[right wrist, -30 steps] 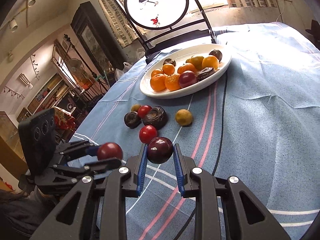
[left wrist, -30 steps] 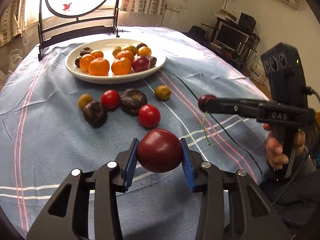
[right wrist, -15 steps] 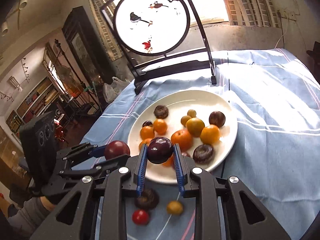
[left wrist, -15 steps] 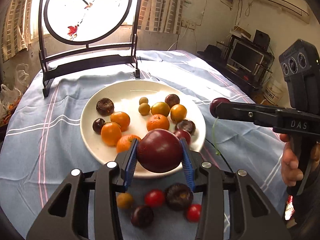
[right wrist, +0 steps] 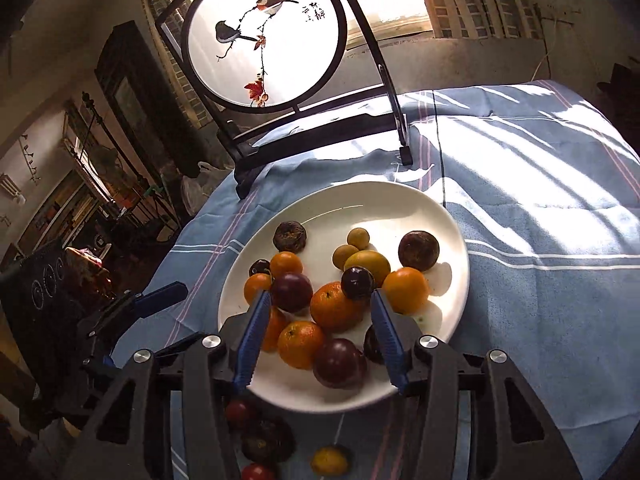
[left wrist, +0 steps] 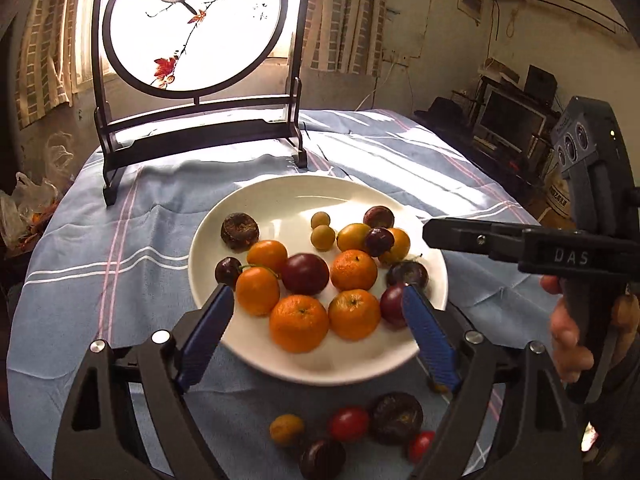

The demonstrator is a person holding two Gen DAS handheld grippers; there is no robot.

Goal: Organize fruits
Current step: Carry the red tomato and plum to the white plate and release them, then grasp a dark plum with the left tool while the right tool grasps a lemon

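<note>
A white plate (left wrist: 256,356) (right wrist: 452,320) on the blue cloth holds several oranges, yellow fruits and dark plums. My left gripper (left wrist: 316,296) hovers over its near side, jaws opening wide with nothing pressed between the pads. A big dark-red plum (left wrist: 305,273) (right wrist: 292,292) lies among the oranges just beyond it. My right gripper (right wrist: 320,298) (left wrist: 430,232) hangs over the plate too, jaws opening and empty. A small dark plum (right wrist: 357,282) (left wrist: 379,241) rests on the pile by its right pad. The left gripper (right wrist: 176,318) shows at the plate's left rim.
Loose fruit lies on the cloth in front of the plate: a yellow one (left wrist: 286,429), red tomatoes (left wrist: 348,423) and dark fruits (left wrist: 395,417). A round bird-painting screen on a black stand (left wrist: 200,132) stands behind the plate. A hand (left wrist: 568,340) holds the right gripper's handle.
Both grippers carried their plums from the loose fruit over the plate, then opened. The big red plum and the small dark plum now lie among the fruit on the plate.
</note>
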